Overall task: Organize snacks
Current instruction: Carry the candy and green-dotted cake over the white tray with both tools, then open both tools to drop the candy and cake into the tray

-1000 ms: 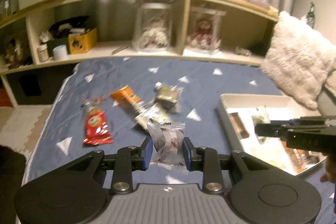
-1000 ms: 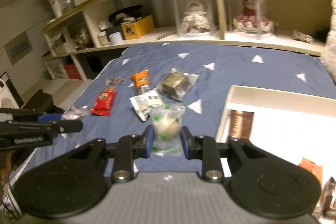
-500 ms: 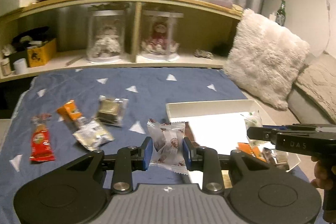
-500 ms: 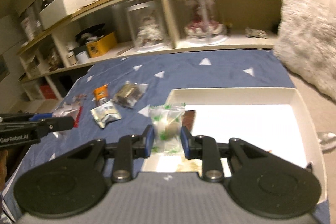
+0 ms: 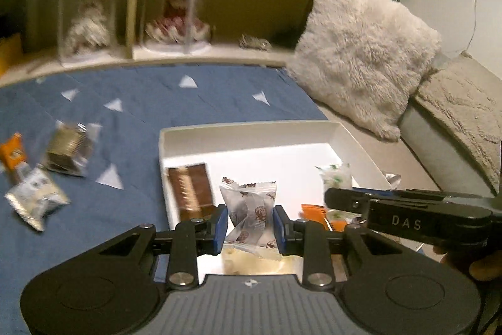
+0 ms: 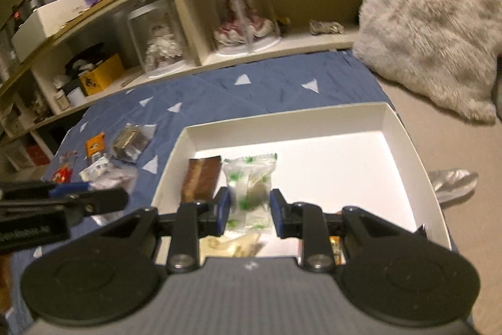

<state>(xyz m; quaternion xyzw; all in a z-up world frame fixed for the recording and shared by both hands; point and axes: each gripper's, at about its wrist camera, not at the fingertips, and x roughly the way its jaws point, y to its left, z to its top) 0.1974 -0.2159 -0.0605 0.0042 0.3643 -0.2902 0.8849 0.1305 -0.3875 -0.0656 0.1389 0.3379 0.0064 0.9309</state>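
Observation:
My left gripper (image 5: 250,228) is shut on a clear snack packet with brown print (image 5: 249,211), held over the near part of the white tray (image 5: 251,129). My right gripper (image 6: 248,211) is shut on a clear packet with green print (image 6: 251,181), also above the white tray (image 6: 282,123). In the left wrist view the right gripper (image 5: 337,197) reaches in from the right with its green packet (image 5: 334,176). A brown chocolate bar (image 5: 189,189) lies in the tray's left end. An orange wrapper (image 5: 315,211) and a pale packet (image 5: 251,261) lie at the tray's near side.
Loose snacks remain on the blue cloth left of the tray: a dark foil packet (image 5: 67,151), a silver packet (image 5: 34,200), an orange one (image 5: 12,154) and a red one (image 6: 61,173). A fluffy pillow (image 5: 367,52) lies at the right. A shelf with doll cases (image 6: 241,18) runs behind.
Both grippers have swung right from the loose snacks on the blue cloth to over the white tray, each keeping its packet. The tray now fills the middle of both views.

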